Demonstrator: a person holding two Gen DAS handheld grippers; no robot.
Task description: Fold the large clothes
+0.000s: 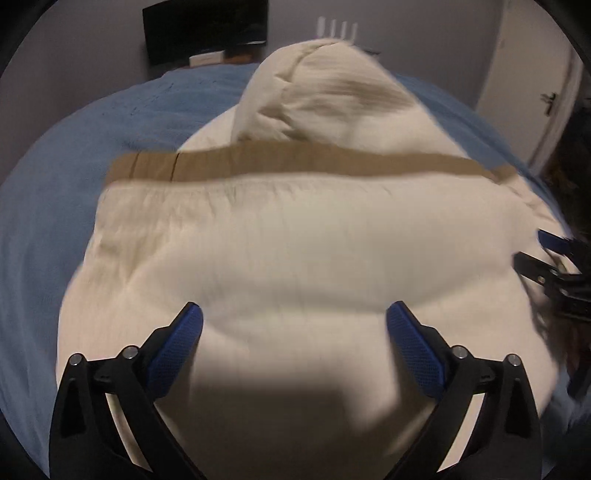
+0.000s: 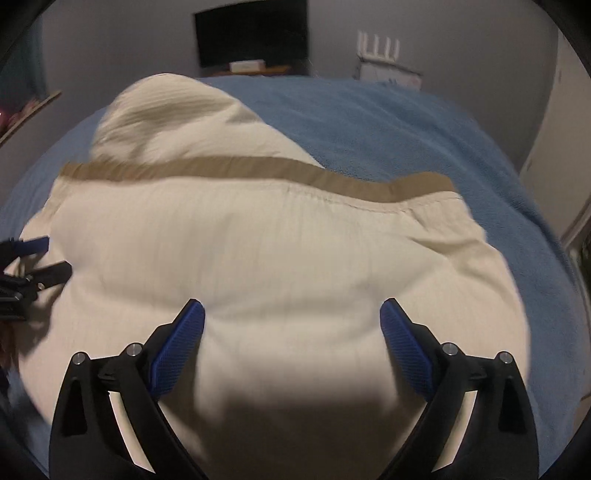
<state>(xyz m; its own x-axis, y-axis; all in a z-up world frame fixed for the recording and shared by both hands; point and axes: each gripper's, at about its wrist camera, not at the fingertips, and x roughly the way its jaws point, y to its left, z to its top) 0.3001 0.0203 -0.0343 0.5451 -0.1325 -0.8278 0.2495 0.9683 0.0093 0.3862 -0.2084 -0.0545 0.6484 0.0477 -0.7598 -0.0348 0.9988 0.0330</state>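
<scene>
Left gripper point(image 1: 293, 325) and right gripper point(image 2: 291, 325) gape above cream garment point(image 1: 295, 240).

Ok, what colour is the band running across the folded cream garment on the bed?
Tan brown band, clearest in the right wrist view, crossing the cream garment.

A cream ribbed fabric garment point(image 1: 295, 236) was recorded, faint vertical lines running through its weave, crossed by a tan woven band point(image 1: 295, 162). A plain mid-blue fleecy bed cover point(image 1: 74, 147) was noted beneath it. The left gripper point(image 1: 294, 321) was seen in black, with dark blue cross-hatched pads point(image 1: 177, 343); the right gripper point(image 2: 291, 319) was marked the same. A black flat screen point(image 2: 251, 33) was logged against a grey painted wall point(image 2: 110, 44), and a white door point(image 1: 532, 74) was noted.
</scene>
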